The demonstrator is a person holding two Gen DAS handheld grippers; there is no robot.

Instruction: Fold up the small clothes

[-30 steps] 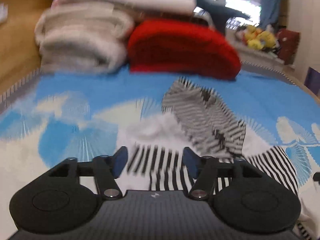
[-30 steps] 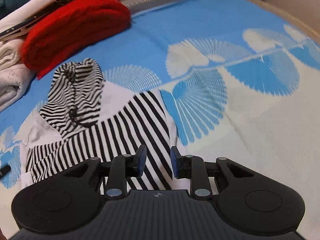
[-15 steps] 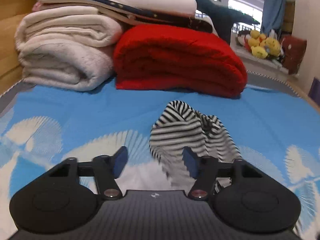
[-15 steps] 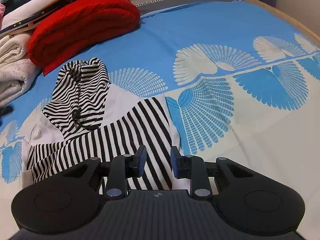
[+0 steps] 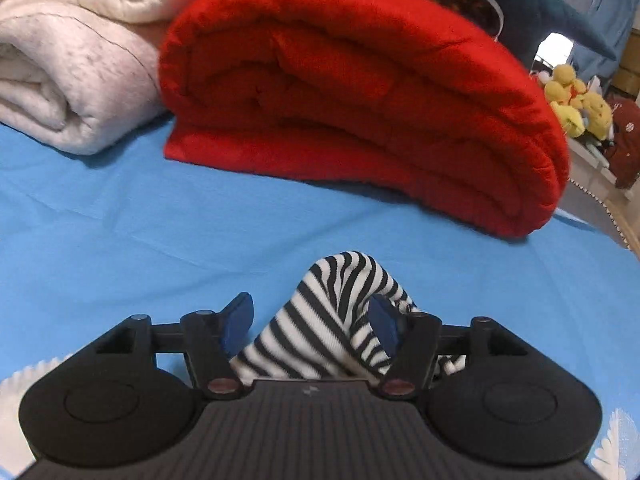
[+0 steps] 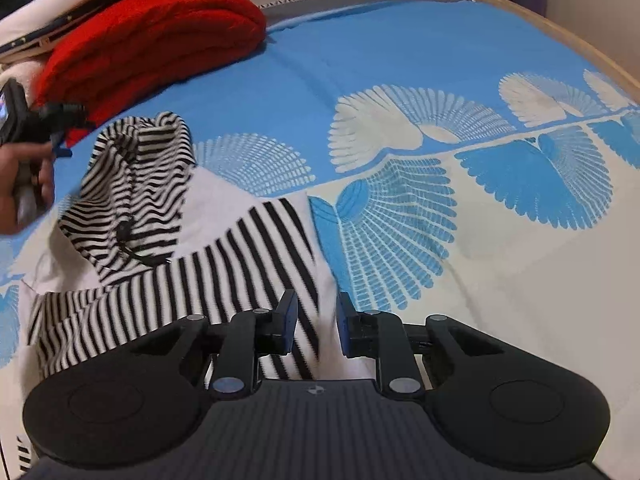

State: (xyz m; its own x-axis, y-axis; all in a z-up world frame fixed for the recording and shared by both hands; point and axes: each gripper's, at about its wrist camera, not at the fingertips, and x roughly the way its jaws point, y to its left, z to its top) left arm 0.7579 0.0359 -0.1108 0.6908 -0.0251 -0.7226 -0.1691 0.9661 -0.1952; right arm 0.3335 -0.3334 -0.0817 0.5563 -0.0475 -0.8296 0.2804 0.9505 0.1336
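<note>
A small black-and-white striped hooded top (image 6: 168, 248) lies on the blue bedsheet (image 6: 400, 60), hood toward the far left. My left gripper (image 5: 312, 320) is open, with the tip of the striped hood (image 5: 336, 304) bunched up between its fingers. It also shows in the right wrist view (image 6: 36, 120), held in a hand at the hood's left side. My right gripper (image 6: 316, 322) is open a little and sits low over the top's right side edge, with striped cloth between its fingers.
A folded red blanket (image 5: 360, 100) lies just beyond the hood, with cream folded blankets (image 5: 72, 60) to its left. Yellow plush toys (image 5: 576, 100) sit on a ledge at far right. The wooden bed edge (image 6: 580, 48) curves along the right.
My left gripper has moved forward and down to the hood, which now sits between its open fingers. My right gripper has stayed over the top's right edge.
</note>
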